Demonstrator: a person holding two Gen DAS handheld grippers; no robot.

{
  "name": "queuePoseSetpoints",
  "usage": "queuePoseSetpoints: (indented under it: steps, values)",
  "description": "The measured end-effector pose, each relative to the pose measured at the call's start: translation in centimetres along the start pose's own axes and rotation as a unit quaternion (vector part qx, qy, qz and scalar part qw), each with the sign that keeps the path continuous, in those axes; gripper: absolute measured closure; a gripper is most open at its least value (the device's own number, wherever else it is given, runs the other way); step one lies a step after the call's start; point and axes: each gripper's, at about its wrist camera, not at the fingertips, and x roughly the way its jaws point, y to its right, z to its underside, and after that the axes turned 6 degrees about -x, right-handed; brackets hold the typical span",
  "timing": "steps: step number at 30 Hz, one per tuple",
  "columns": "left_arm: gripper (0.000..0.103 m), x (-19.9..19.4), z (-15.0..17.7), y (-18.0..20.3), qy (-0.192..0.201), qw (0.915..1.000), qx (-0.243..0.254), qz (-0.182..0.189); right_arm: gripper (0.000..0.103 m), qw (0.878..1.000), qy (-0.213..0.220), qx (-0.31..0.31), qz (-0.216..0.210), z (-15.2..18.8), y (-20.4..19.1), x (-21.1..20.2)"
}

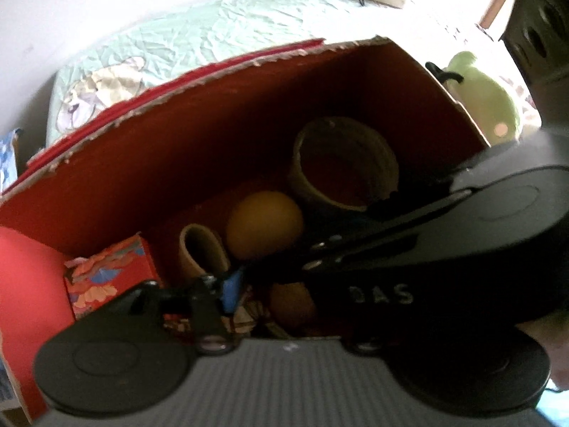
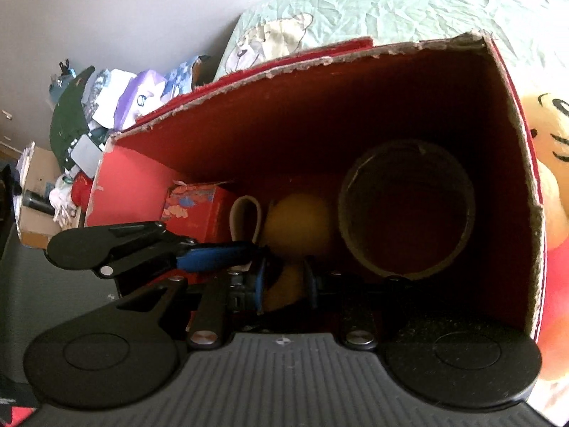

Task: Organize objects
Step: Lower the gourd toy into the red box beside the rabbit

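A red cardboard box holds a wide tape roll, a yellow ball, a small bent cardboard tube and a small patterned red box. Both grippers reach down into the box. My right gripper has blue pads either side of an orange-yellow object, also seen in the left wrist view. My left gripper is mostly hidden by the right gripper's body; in the right wrist view its blue-padded fingers look closed together.
The box stands on a bed with a pale green sheet. A green plush toy and a yellow plush toy lie beside the box's right wall. A pile of clutter sits to the left.
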Motion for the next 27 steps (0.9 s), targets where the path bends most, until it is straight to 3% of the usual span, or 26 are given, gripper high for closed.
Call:
queuePoseSetpoints:
  steps: [17,22,27]
  values:
    - [0.044,0.3,-0.4,0.7,0.034,0.9980,0.013,-0.051,0.076,0.999,0.043,-0.003,0.022,0.6,-0.3,0.0]
    - [0.037,0.5,-0.5,0.9,0.037,0.9973,0.013,-0.062,0.076,0.999,0.045,-0.003,0.023,0.7,-0.3,-0.1]
    - [0.037,0.6,-0.5,1.4,0.040,0.9957,0.023,-0.081,0.076,0.999,0.048,-0.005,0.022,0.7,-0.3,-0.2]
